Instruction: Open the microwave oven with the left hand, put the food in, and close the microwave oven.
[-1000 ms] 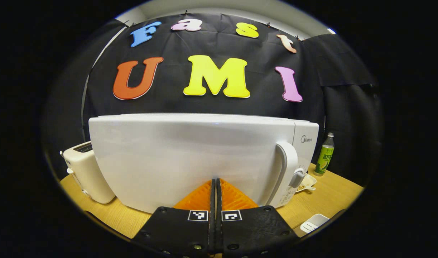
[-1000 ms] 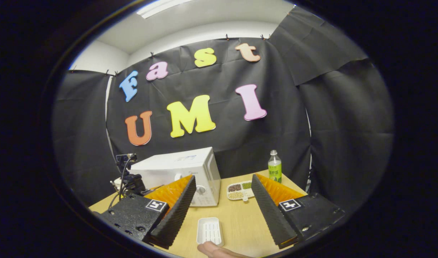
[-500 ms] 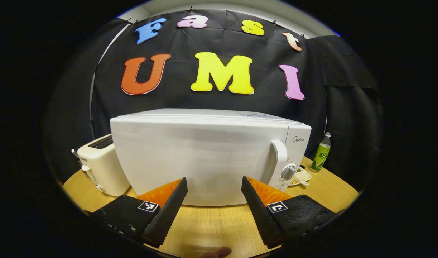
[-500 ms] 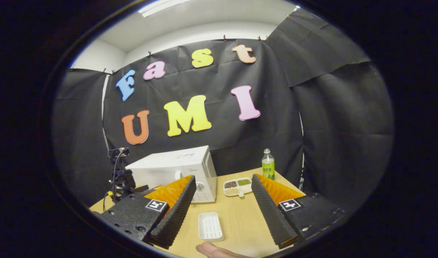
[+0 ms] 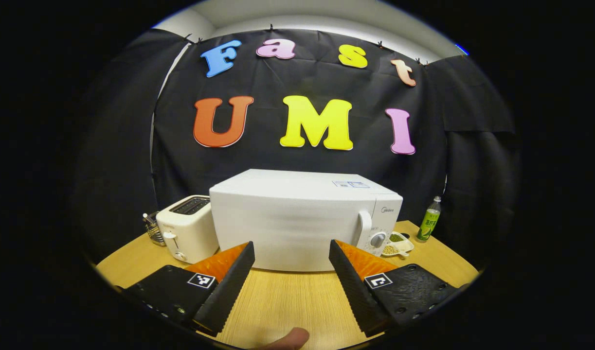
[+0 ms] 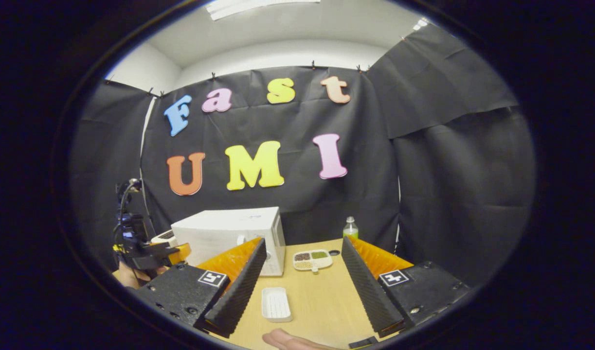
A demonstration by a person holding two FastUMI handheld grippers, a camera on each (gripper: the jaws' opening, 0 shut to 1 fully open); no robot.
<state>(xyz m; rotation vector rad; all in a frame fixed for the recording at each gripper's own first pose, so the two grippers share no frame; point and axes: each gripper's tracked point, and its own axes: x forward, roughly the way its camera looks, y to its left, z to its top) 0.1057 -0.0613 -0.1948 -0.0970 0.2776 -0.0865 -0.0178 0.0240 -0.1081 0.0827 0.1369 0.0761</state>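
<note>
A: Nearest the lens, left gripper (image 5: 291,265) fingers apart, empty; right gripper (image 6: 302,270) likewise.

B: Beyond, on the table (image 5: 282,301)?

A: Microwave (image 5: 297,218) shut; divided food dish (image 6: 312,259) beside it. Opening appears not begun: handle (image 5: 363,231) needs grasping.

staged demo booth: black cloth wall (image 5: 132,146), microwave (image 5: 297,218) & toaster (image 5: 185,226) on table (image 5: 282,296).
</note>
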